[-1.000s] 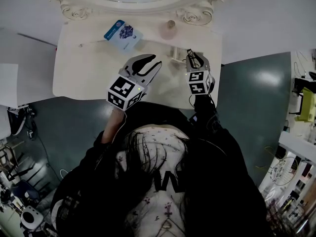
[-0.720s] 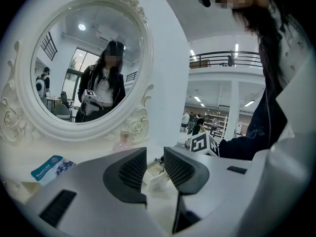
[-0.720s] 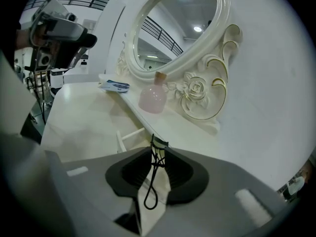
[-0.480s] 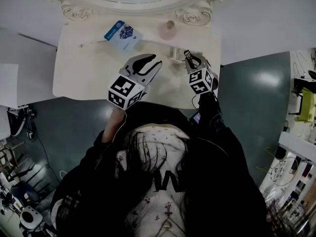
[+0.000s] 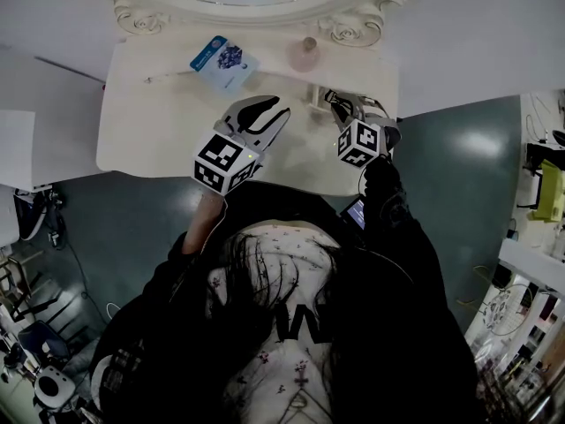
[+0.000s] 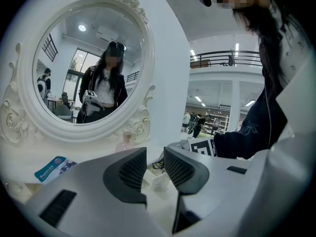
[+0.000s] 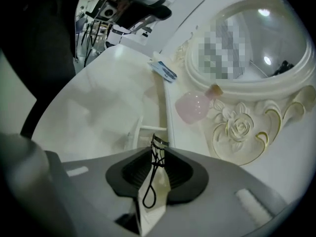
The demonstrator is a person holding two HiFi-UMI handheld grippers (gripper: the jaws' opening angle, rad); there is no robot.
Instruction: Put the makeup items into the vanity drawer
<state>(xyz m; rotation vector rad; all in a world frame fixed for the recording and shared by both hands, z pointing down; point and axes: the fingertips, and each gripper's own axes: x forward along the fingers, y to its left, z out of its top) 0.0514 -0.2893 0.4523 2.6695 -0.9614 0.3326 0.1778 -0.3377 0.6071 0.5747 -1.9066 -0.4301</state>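
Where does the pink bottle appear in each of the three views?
Head view: the pink bottle is top centre, left of the carved rose.
Left gripper view: centre-left, just below left of the carved rose.
Right gripper view: centre right, upper left of the carved rose.
Shared landmark: the carved rose.

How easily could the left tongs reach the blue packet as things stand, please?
Probably yes: the left tongs stand open and empty, with only bare vanity top between them and the blue packet.

Your vanity table (image 5: 146, 135) stands against a white wall (image 5: 494, 25) at 12 o'clock. Grey-green floor (image 5: 459, 166) lies at 3 and 9 o'clock. The oval mirror (image 6: 74, 43) reflects windows (image 6: 78, 63) and a ceiling light (image 6: 82, 27).
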